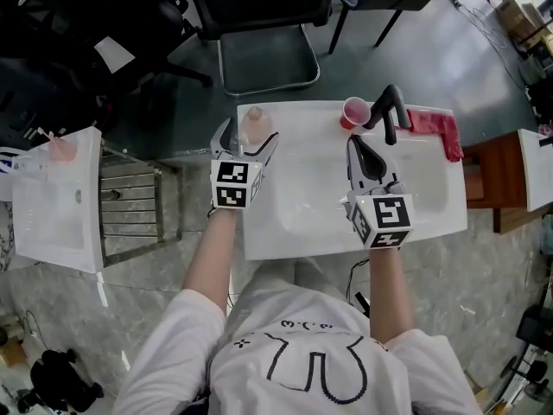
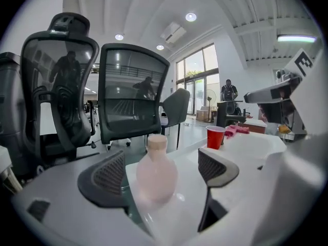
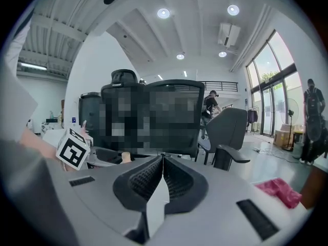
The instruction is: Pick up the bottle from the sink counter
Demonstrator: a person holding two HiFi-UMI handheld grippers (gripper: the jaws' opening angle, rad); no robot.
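Right gripper view shows only the bottle's cap (image 3: 125,157) (rest behind the left gripper (image 1: 250,137)).

We see: bottle (image 2: 152,176) pale pink, tan cap | cup (image 1: 354,111) red | cloth (image 1: 438,131) red | worktop (image 1: 432,214) white

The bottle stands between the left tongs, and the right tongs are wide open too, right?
Not quite. The bottle does stand between the open left tongs, but the right tongs are shut, with nothing between them. The right gripper view shows it.
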